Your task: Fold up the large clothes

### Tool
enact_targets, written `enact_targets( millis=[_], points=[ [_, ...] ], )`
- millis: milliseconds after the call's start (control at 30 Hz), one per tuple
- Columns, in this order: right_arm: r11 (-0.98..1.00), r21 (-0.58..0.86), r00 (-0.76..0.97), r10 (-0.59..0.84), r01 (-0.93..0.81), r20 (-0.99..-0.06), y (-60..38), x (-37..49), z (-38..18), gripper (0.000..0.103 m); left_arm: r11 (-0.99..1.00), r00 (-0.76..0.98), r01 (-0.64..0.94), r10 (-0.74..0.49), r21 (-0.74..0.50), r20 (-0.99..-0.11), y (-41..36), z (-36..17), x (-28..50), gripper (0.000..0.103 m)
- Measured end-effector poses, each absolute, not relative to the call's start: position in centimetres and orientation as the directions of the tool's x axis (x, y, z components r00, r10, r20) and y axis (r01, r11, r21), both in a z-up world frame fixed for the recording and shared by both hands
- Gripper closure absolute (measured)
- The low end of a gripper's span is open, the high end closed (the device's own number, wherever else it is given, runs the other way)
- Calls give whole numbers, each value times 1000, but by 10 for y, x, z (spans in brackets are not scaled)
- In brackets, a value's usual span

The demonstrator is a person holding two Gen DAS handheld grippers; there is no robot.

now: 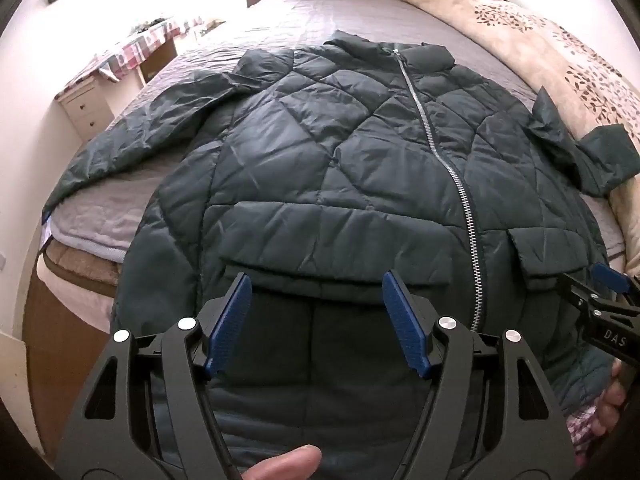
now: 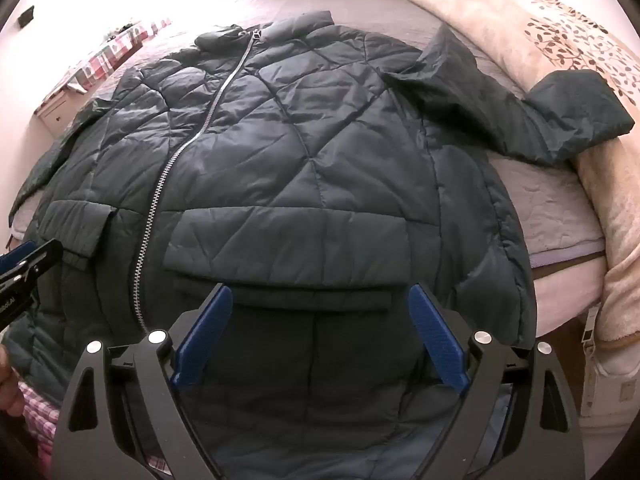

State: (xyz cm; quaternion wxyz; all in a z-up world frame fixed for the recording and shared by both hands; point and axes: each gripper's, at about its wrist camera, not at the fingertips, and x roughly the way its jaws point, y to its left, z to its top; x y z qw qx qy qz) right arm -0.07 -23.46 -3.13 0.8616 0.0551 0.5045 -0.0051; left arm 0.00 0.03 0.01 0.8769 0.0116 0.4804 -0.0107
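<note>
A dark green quilted jacket [image 1: 320, 152] lies front-up on the bed, zipped, collar toward the headboard; its hem hangs over the near edge. One sleeve [image 1: 120, 140] stretches left. The other sleeve [image 2: 560, 116] bends right, its cuff resting on the beige blanket. My left gripper [image 1: 317, 276] stands open over the left pocket flap [image 1: 332, 240], nothing pinched between its blue pads. My right gripper [image 2: 320, 288] is open wide over the other pocket flap [image 2: 288, 240], also holding nothing. Each gripper shows at the edge of the other's view: right gripper [image 1: 600, 292], left gripper [image 2: 28, 256].
A grey quilted bedcover [image 1: 304, 20] lies under the jacket. A beige leaf-print blanket [image 2: 540, 40] runs along the bed's right side. A white drawer unit [image 1: 86, 108] with a plaid cloth stands beside the bed on the left. A thumb [image 1: 288, 464] shows at the bottom.
</note>
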Motion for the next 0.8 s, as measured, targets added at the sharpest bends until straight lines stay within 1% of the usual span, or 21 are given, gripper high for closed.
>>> enact_targets(
  millis=[800],
  points=[
    [994,93,485,50,65,-873,-236,0,-34,15,999,536,30,-6,12,-844,0,0,0,35]
  ],
)
